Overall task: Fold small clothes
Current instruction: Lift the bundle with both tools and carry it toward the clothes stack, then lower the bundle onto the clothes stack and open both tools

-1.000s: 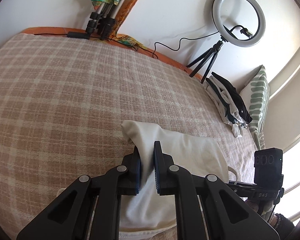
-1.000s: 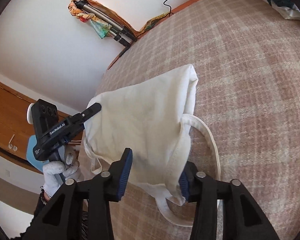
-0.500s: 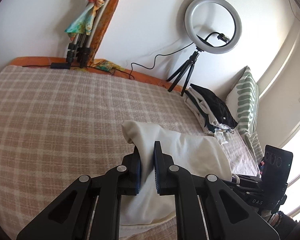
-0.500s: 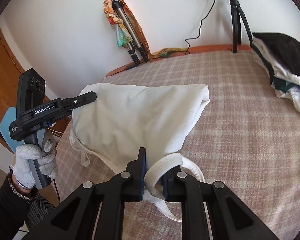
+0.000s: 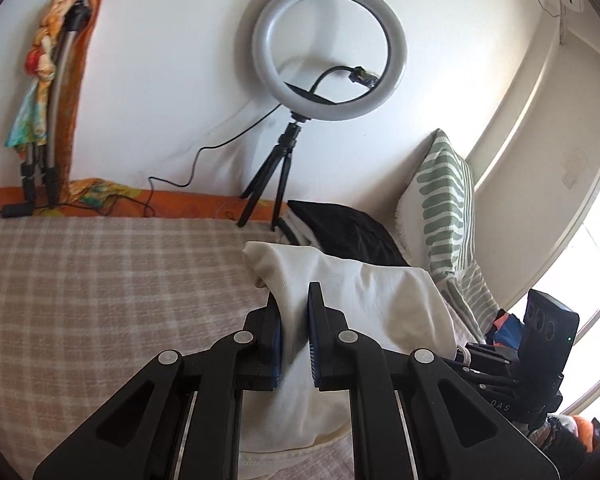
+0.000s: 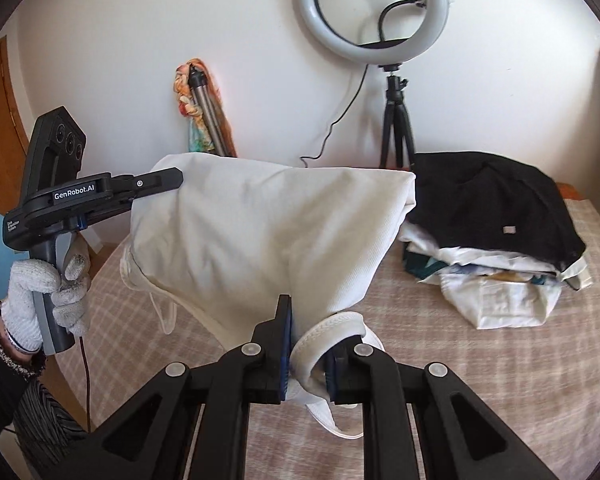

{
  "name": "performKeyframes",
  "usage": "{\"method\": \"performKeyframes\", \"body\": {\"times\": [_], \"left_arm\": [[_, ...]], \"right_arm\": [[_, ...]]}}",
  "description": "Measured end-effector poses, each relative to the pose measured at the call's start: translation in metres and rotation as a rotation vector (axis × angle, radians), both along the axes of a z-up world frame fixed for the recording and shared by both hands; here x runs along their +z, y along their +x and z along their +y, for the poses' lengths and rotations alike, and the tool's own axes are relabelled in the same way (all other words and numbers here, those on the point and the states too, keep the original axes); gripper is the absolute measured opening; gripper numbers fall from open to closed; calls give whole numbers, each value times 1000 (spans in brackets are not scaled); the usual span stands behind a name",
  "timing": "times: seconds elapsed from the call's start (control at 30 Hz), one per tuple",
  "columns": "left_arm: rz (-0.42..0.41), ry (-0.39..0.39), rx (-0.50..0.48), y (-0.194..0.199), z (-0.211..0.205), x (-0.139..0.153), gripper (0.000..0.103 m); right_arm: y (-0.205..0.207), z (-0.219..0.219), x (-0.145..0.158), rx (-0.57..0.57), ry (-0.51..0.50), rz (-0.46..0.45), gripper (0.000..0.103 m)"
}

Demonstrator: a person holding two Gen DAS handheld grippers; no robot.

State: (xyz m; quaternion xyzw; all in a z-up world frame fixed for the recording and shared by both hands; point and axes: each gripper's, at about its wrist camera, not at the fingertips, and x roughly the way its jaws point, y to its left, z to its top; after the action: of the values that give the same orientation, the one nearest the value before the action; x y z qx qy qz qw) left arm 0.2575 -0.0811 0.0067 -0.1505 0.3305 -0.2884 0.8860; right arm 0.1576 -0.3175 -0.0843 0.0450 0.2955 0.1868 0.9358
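A cream-white small garment (image 6: pixel 260 232) hangs in the air above the checked bed cover (image 6: pixel 500 360), held at two places. My left gripper (image 5: pixel 294 300) is shut on one edge of the garment (image 5: pixel 380 300). My right gripper (image 6: pixel 308 316) is shut on its thick white hem band (image 6: pixel 324 340), which loops down between the jaws. In the right wrist view the left gripper (image 6: pixel 172 180) shows at the garment's top left corner, held by a gloved hand (image 6: pixel 40 292). In the left wrist view the right gripper's body (image 5: pixel 540 360) shows at the lower right, its fingers hidden behind the cloth.
A pile of clothes with a black item on top (image 6: pixel 492 216) lies at the bed's far right. A ring light on a tripod (image 6: pixel 380 12) stands by the wall. A folded tripod with a colourful cloth (image 6: pixel 200 108) leans on the wall. A green-striped pillow (image 5: pixel 444 200) stands right.
My right gripper has shut on the hem band. Both grippers have risen and tilted up, lifting the garment off the bed cover; the wall and ring light fill more of both views.
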Motion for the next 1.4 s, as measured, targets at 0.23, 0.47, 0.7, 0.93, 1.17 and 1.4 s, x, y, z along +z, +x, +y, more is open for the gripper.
{"method": "performKeyframes", "body": {"times": [0.23, 0.47, 0.7, 0.93, 1.17, 1.4], "left_arm": [[-45, -19, -60, 36, -80, 16, 9], [-69, -21, -75, 82, -138, 18, 9], [-56, -7, -37, 128, -168, 3, 9], [-48, 50, 4, 155, -184, -18, 9], [-75, 159, 23, 159, -195, -27, 9], [-62, 175, 42, 159, -191, -18, 39]], "right_arm": [[19, -73, 29, -117, -96, -47, 12], [58, -136, 48, -217, -149, -85, 12], [110, -165, 44, -245, -191, -93, 11], [156, -182, 28, -253, -208, -75, 11], [183, -181, 10, -247, -227, -33, 12], [186, -190, 7, -355, -270, -6, 39]]}}
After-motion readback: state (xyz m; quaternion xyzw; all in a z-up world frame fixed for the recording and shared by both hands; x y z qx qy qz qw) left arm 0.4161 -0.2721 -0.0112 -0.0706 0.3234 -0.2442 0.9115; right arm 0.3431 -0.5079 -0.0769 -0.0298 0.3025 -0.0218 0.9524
